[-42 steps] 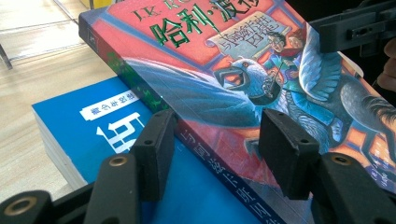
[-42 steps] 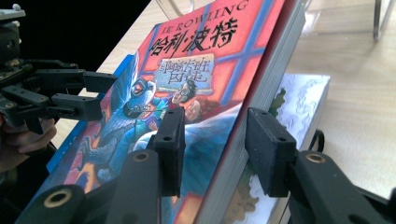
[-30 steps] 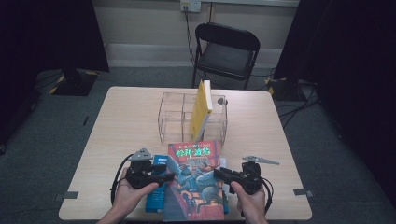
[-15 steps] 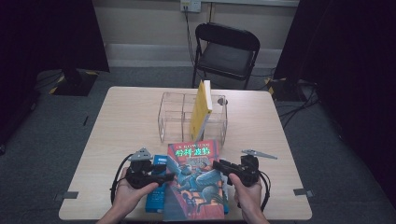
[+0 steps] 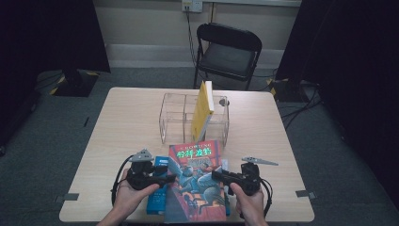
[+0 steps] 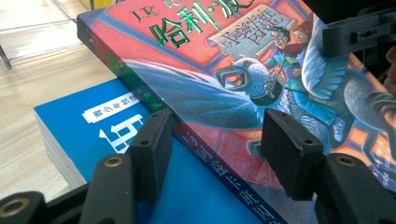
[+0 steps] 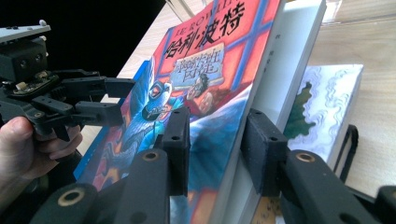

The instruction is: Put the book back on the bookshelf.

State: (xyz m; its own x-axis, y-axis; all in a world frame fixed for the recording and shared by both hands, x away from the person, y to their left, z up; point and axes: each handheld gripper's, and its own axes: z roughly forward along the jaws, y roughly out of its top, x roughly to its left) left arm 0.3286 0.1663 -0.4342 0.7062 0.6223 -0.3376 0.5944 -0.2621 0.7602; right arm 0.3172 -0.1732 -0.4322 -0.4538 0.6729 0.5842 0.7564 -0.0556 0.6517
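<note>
Two grippers clamp one book: the red-covered paperback point(image 5: 197, 181) with a winged creature on its front, at the near edge of the table point(image 5: 117, 136), raised off the stack beneath it. The left gripper point(image 5: 171, 178) takes the spine edge, one jaw over the cover and one under the spine, pads pressing, jaws roughly half closed. The right gripper point(image 5: 215, 175) takes the opposite, page-block edge; one pad lies on the cover, the other on the white page edges, and its jaws have just been closing on the book. In the left gripper view the book point(image 6: 224, 79) sits tilted above a blue book point(image 6: 93, 135) that lies flat on the table under its left side. In the right gripper view a book with a white, swirl-patterned cover point(image 7: 327, 107) lies flat beneath its right side. Farther back, mid-table, stands a clear acrylic rack point(image 5: 176, 117) with a yellow book point(image 5: 203, 110) upright in one compartment. A black folding chair point(image 5: 228, 52) stands beyond the table.
</note>
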